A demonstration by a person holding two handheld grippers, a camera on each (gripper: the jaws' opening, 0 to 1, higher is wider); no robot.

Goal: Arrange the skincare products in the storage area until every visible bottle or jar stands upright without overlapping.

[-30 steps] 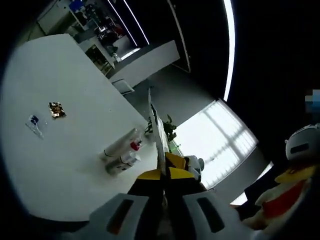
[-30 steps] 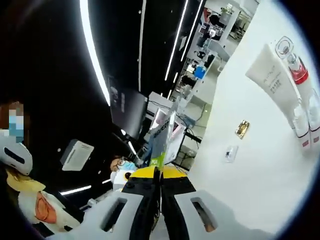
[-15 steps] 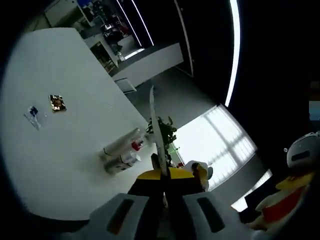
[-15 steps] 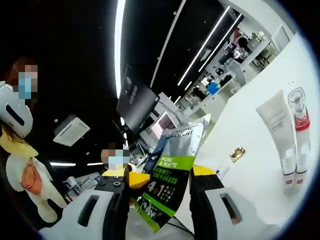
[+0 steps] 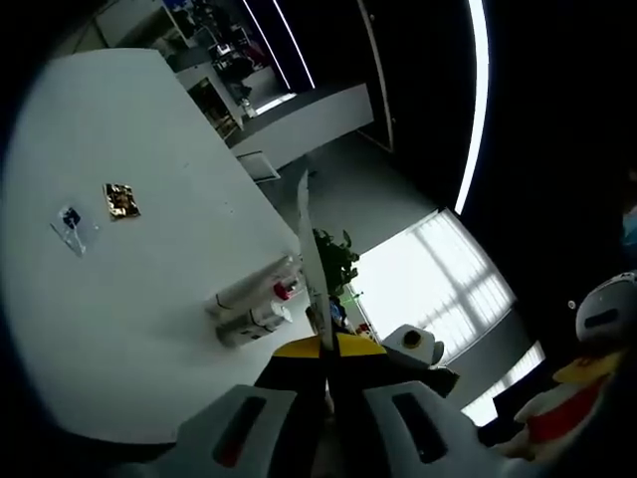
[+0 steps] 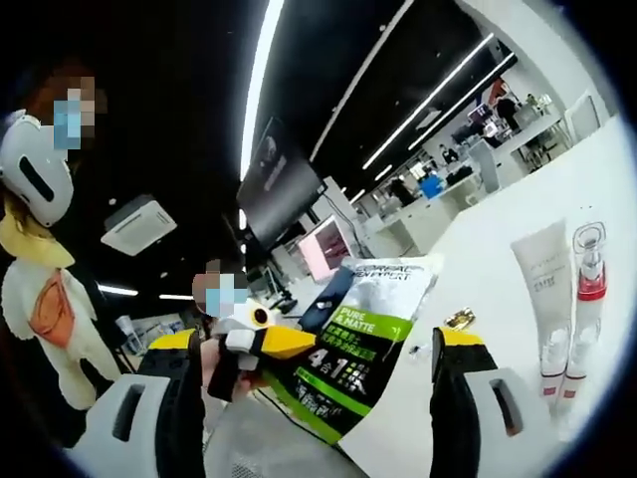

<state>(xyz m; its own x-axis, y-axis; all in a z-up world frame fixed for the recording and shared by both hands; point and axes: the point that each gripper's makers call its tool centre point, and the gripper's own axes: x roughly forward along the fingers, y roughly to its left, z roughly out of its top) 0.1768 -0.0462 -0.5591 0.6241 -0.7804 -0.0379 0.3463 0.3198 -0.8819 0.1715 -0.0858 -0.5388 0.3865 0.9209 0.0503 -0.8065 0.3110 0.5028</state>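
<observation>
On the white table [image 5: 119, 329], a tube [image 5: 249, 291] and a bottle [image 5: 254, 321] are lying flat, touching. The left tongs [image 5: 325, 344] are pinching a thin sachet [image 5: 311, 264] edge-on, jaws closed; the right tongs [image 6: 318, 373] are gaping wide around it, holding nothing. The tube looks soft and the bottle hard and slippery, so gripping mid-body seems best.

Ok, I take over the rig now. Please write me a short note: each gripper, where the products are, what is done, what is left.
Left gripper: jaws shut on the edge of the silver-green pouch, held in the air.
Right gripper: jaws wide open, the pouch between them.
White tube and red-banded bottle seem to lie side by side on the table.
Done: nothing stands upright.
Left: stand up both.
</observation>
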